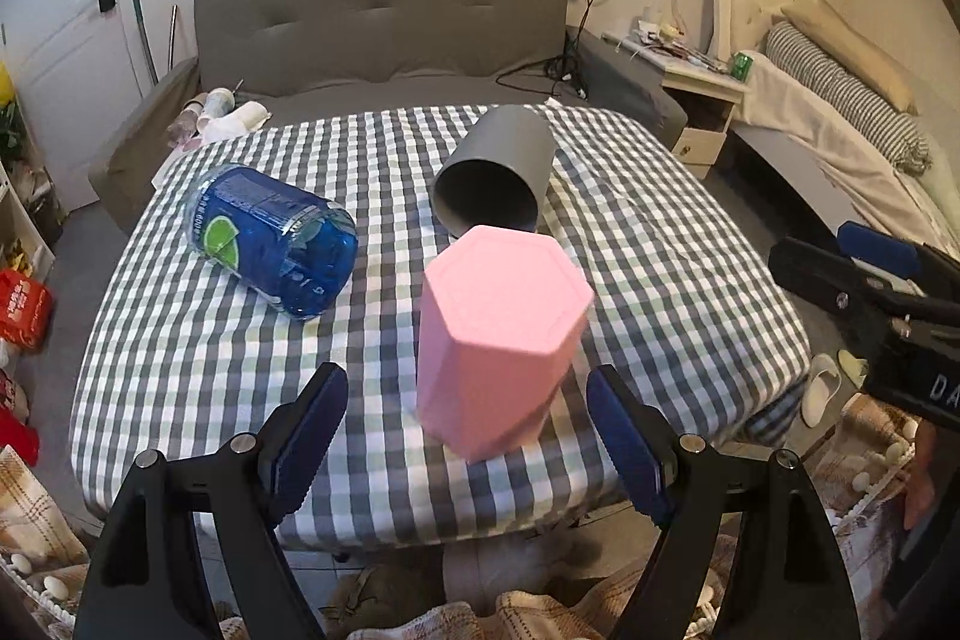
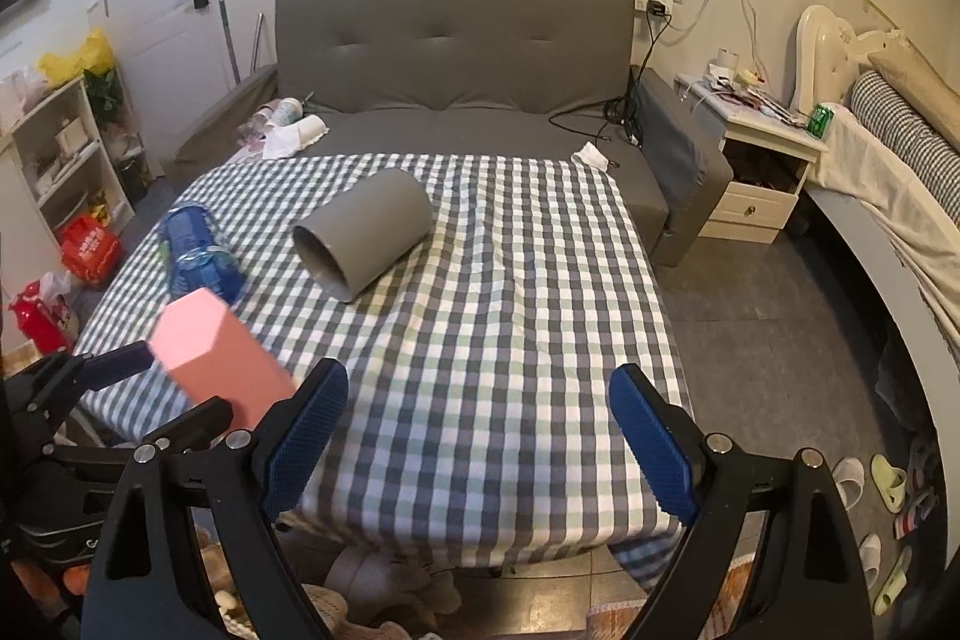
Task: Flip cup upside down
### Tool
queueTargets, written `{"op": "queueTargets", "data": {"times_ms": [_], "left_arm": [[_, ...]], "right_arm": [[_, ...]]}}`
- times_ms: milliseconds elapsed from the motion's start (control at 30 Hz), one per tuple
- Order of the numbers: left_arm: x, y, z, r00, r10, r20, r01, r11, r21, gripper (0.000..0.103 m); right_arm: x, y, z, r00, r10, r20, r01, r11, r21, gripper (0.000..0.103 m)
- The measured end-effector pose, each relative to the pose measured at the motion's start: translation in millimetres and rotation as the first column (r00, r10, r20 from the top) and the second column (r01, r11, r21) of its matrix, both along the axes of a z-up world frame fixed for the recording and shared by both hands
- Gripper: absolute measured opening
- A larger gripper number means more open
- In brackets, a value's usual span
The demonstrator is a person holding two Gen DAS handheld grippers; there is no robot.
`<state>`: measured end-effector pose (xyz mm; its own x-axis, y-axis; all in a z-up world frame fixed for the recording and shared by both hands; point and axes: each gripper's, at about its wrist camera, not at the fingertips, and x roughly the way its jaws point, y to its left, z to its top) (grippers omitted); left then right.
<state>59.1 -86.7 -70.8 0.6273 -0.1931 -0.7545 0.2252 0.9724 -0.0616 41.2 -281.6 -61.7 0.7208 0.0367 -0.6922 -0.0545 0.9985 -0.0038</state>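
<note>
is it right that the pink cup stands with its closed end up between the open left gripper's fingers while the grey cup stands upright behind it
Not quite. The grey cup lies on its side, its open mouth facing the camera, as the left wrist view shows. The rest holds: the pink cup has its closed end up, between the fingers of the open left gripper.

The left gripper (image 1: 468, 436) is seen at the bottom of its own view, jaws spread wide, blue pads (image 1: 312, 436) facing inward. The right gripper (image 2: 480, 445) is likewise held with jaws apart at the lower edge of its view. Nothing is clamped by either gripper.
</note>
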Motion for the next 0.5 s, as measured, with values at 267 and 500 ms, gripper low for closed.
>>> {"op": "queueTargets", "data": {"times_ms": [267, 500], "left_arm": [[-30.1, 11.8, 26.5, 0.997, -0.004, 0.071, 0.006, 1.0, -0.027, 0.085], [-61.7, 42.0, 52.3, 0.986, 0.029, 0.164, -0.023, 0.999, -0.034, 0.088]], "right_arm": [[-33.8, 8.1, 10.7, 0.999, 0.022, 0.043, -0.023, 0.999, 0.029, 0.089], [-61.4, 29.2, 19.1, 0.993, 0.068, 0.098, -0.073, 0.996, 0.047, 0.09]]}}
